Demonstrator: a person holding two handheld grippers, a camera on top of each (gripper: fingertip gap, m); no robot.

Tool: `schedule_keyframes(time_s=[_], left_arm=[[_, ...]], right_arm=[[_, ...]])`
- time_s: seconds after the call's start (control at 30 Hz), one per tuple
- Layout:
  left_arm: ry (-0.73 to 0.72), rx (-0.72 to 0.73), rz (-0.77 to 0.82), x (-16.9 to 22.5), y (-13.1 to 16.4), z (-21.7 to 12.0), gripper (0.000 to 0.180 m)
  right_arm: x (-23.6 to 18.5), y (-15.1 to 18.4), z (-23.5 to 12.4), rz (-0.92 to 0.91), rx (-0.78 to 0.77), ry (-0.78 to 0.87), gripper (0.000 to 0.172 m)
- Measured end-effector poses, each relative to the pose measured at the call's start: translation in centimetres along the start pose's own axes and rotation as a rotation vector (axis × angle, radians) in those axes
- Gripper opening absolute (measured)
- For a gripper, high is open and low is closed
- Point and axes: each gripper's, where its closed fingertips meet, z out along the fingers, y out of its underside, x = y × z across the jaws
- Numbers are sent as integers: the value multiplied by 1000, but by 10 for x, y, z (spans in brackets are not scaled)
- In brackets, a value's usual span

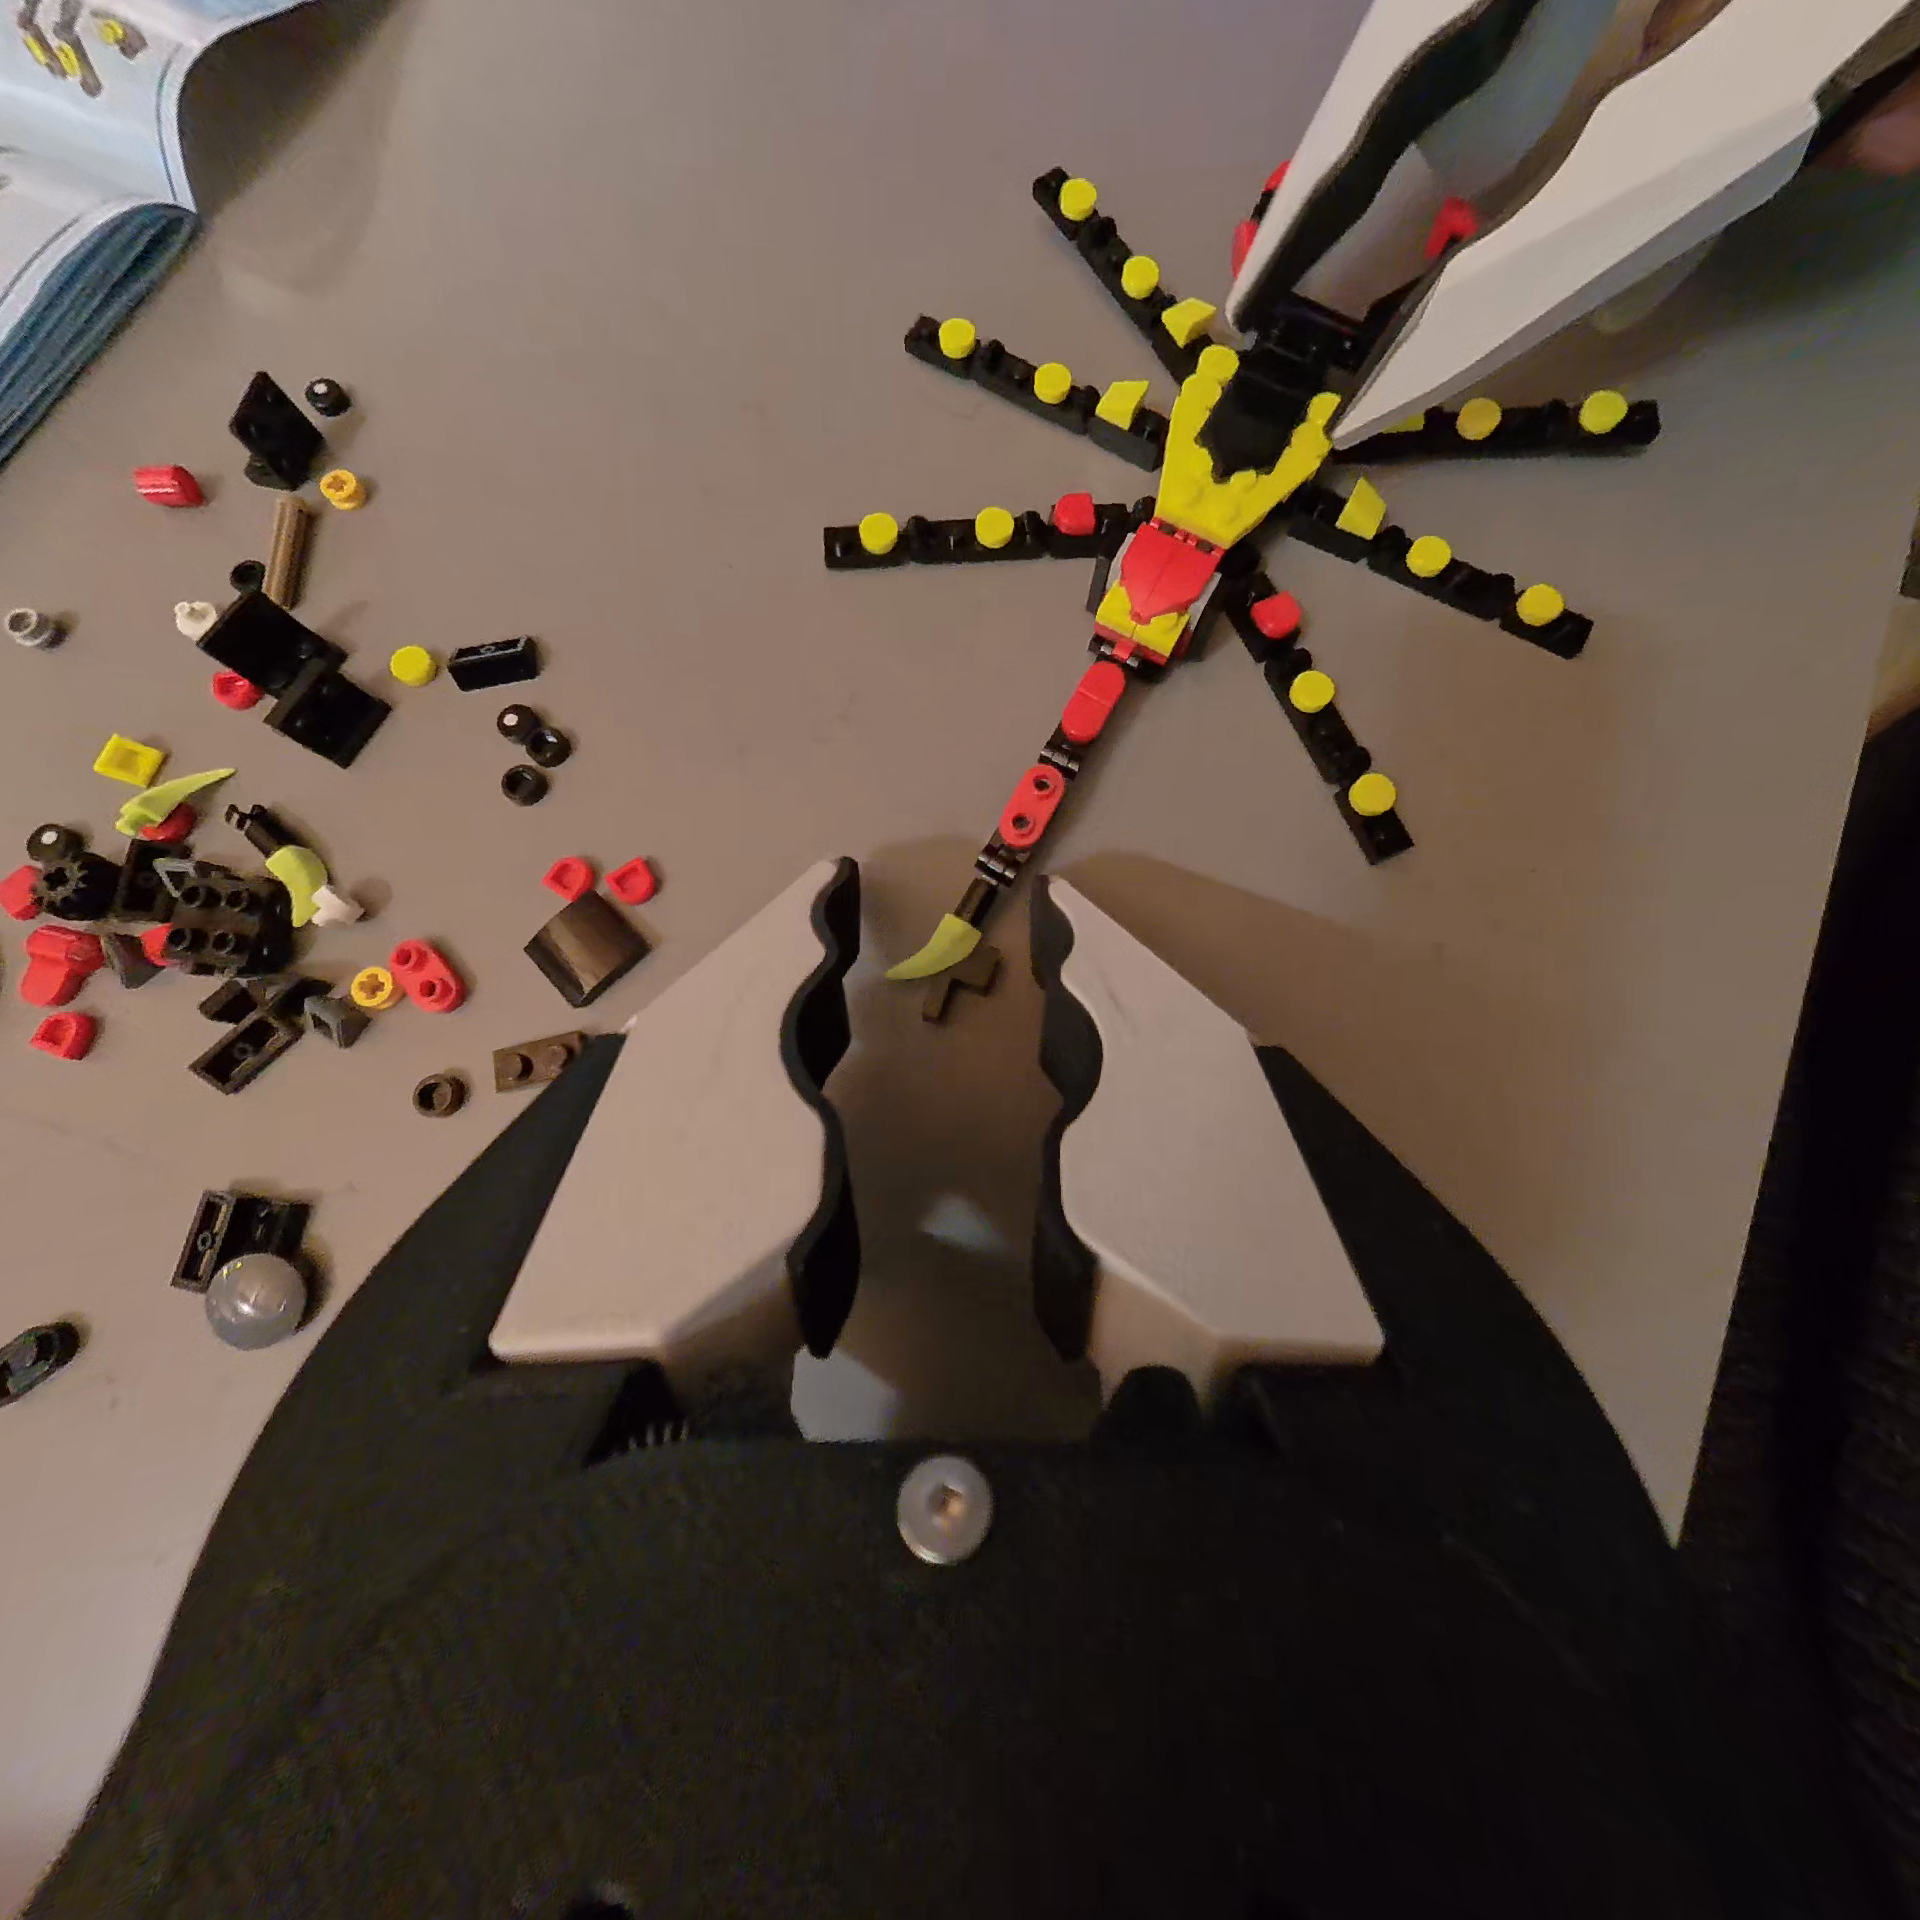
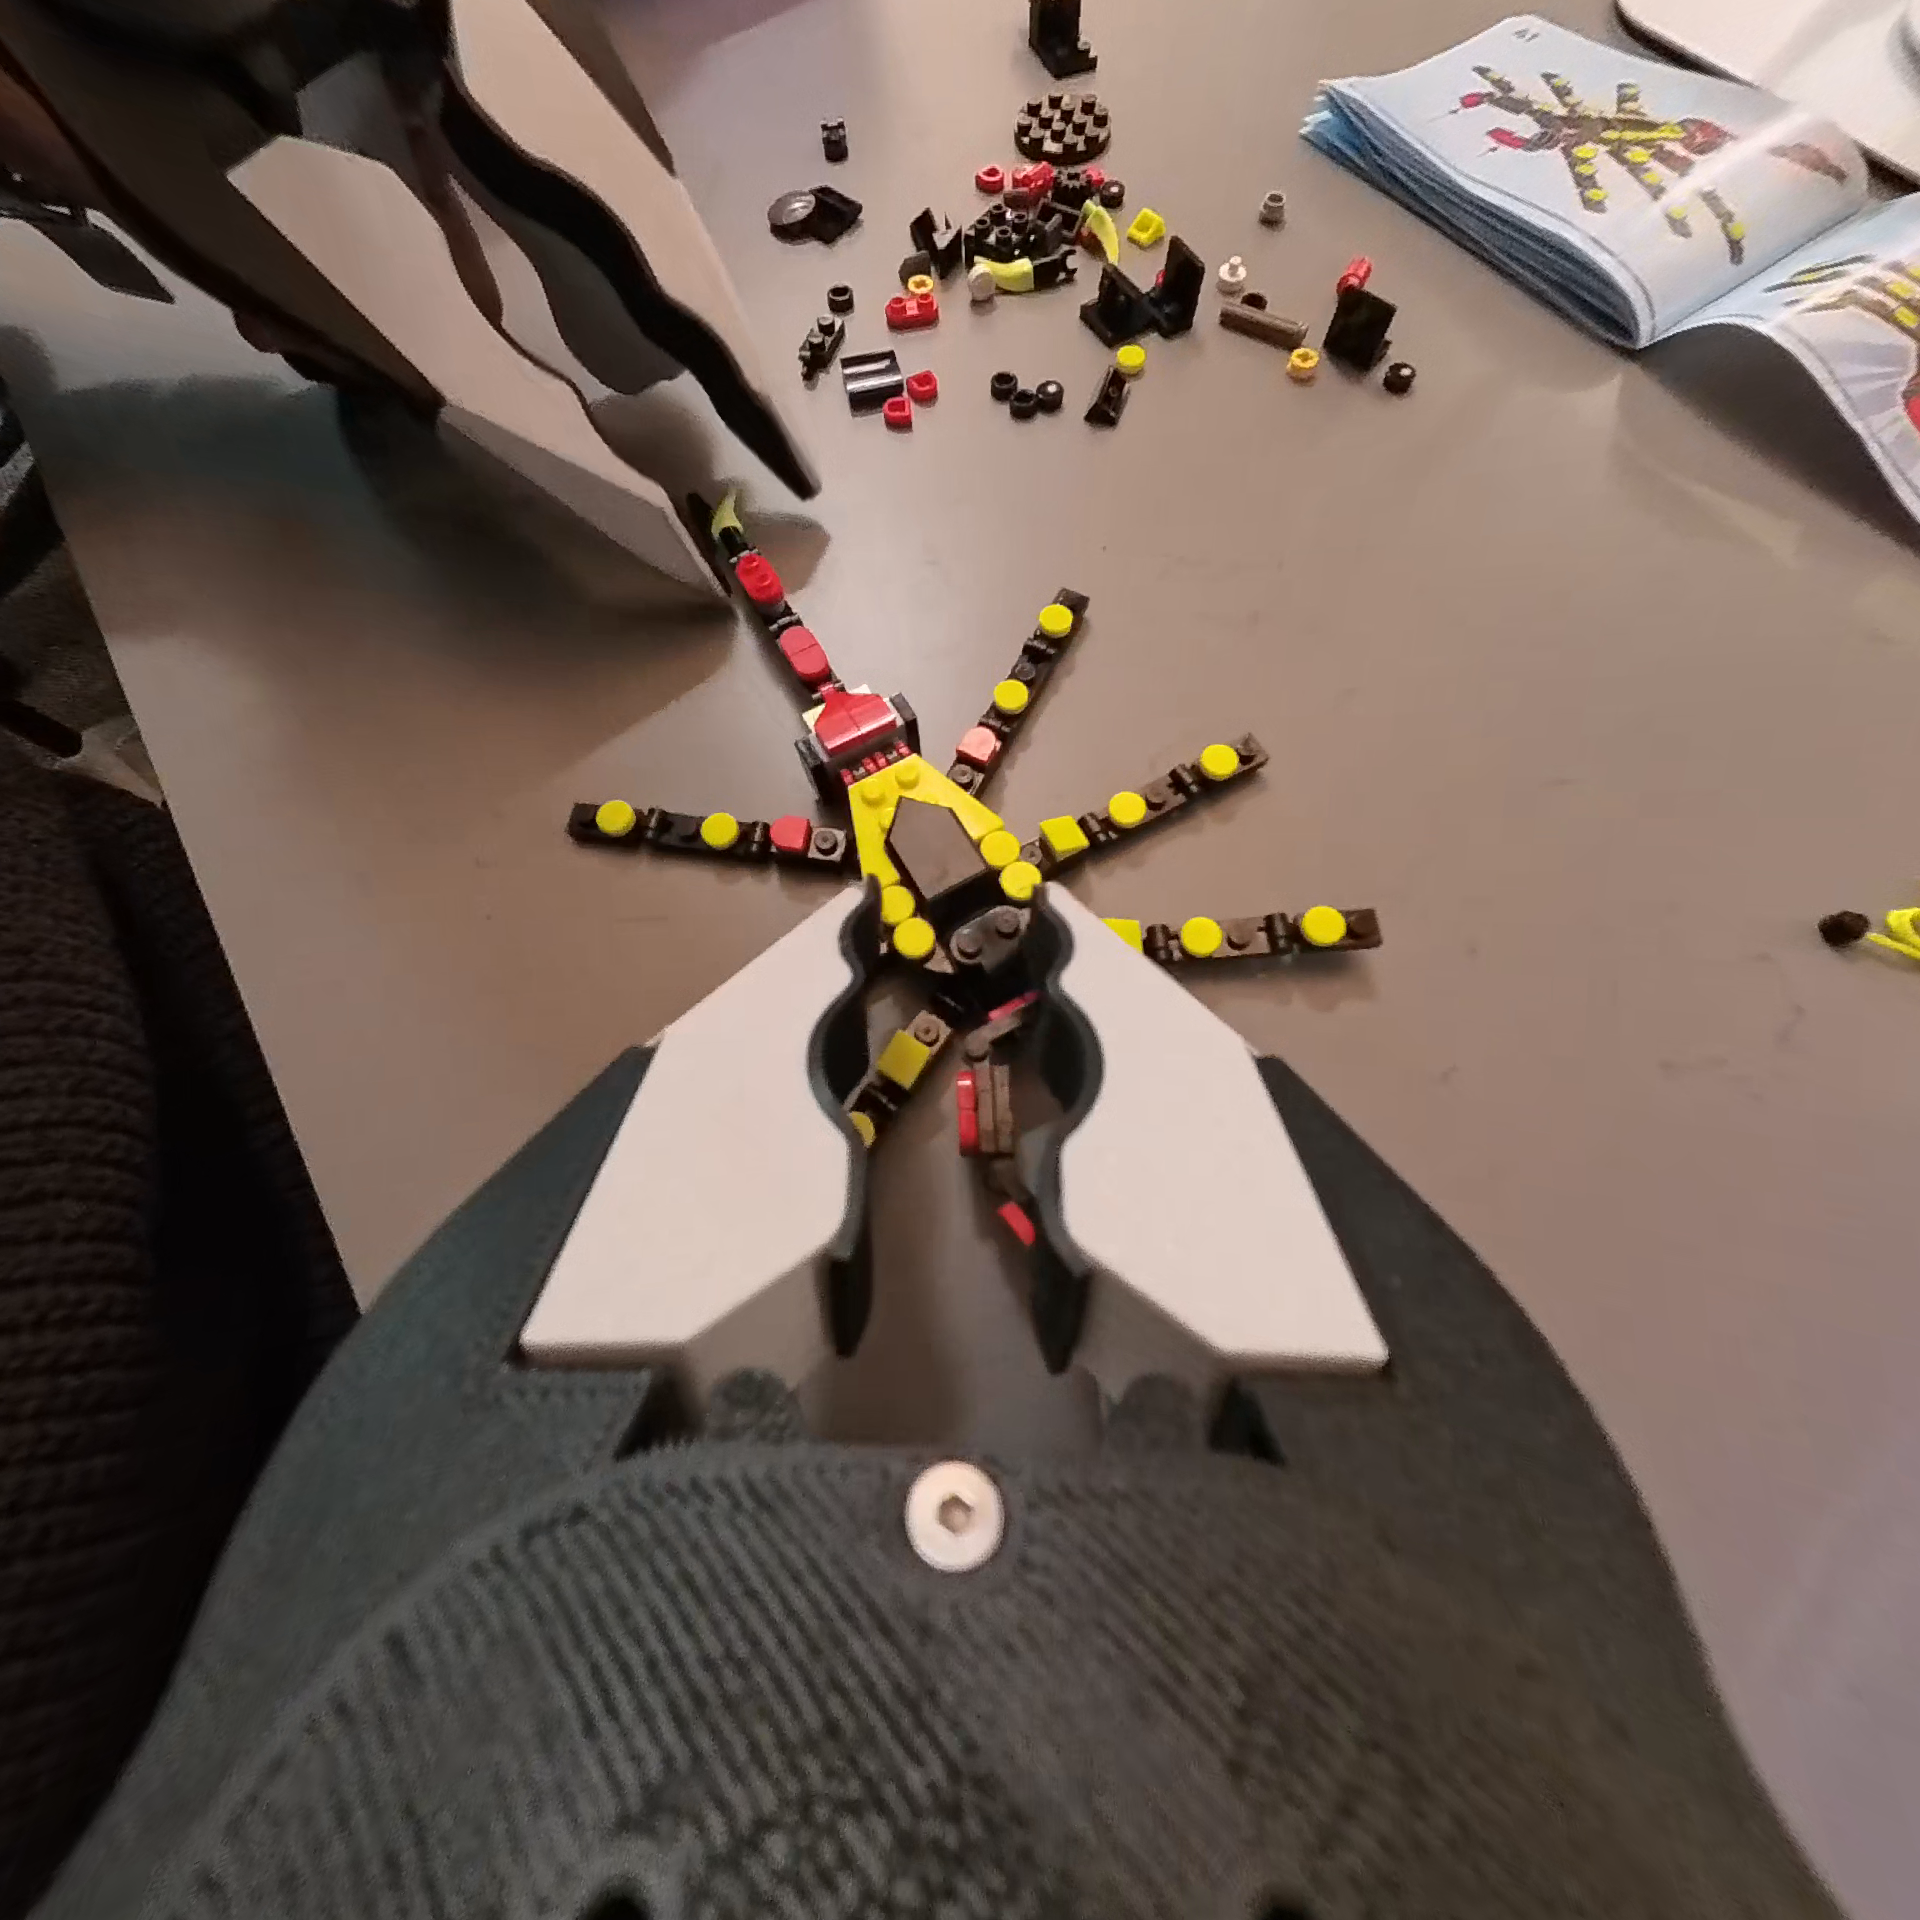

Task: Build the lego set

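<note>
A brick creature model (image 1: pixel 1164 582) with a yellow and red body, black legs with yellow studs and a jointed red tail lies flat on the grey table (image 1: pixel 675 260). My left gripper (image 1: pixel 945 878) is open. The tail's lime claw tip (image 1: pixel 940 951) and a small dark cross piece (image 1: pixel 961 982) lie between its fingertips, untouched. My right gripper (image 2: pixel 954 899) is shut on the head end of the model (image 2: pixel 925 842), with both fingertips against the yellow studs. It also shows in the left wrist view (image 1: pixel 1294 374), and the left gripper shows in the right wrist view (image 2: pixel 758 535).
Several loose black, red and yellow pieces (image 1: pixel 208 904) lie left of the model; they also show in the right wrist view (image 2: pixel 1039 260). An open instruction booklet (image 2: pixel 1621 177) lies beyond them. A lime piece (image 2: pixel 1891 930) lies at the right. The table edge (image 1: pixel 1766 1039) runs close on the right. Across from one pair of fingers to the other is roughly 12 centimeters.
</note>
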Motion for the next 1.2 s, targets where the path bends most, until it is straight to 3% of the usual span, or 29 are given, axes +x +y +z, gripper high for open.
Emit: schedule_keyframes(time_s=[0.13,0.23,0.53,1.2], left_arm=[[14,-10,13,3,1,1,26],[30,-5,25,6,1,1,8],[76,34,24,11,-4,-4,6],[97,162,-53,10,-23,-12,5]], right_arm=[[-3,-3,2,-18,13,1,27],[-2,-2,4,-32,4,9,27],[3,-1,3,50,14,4,24],[4,0,3,31,15,26,22]])
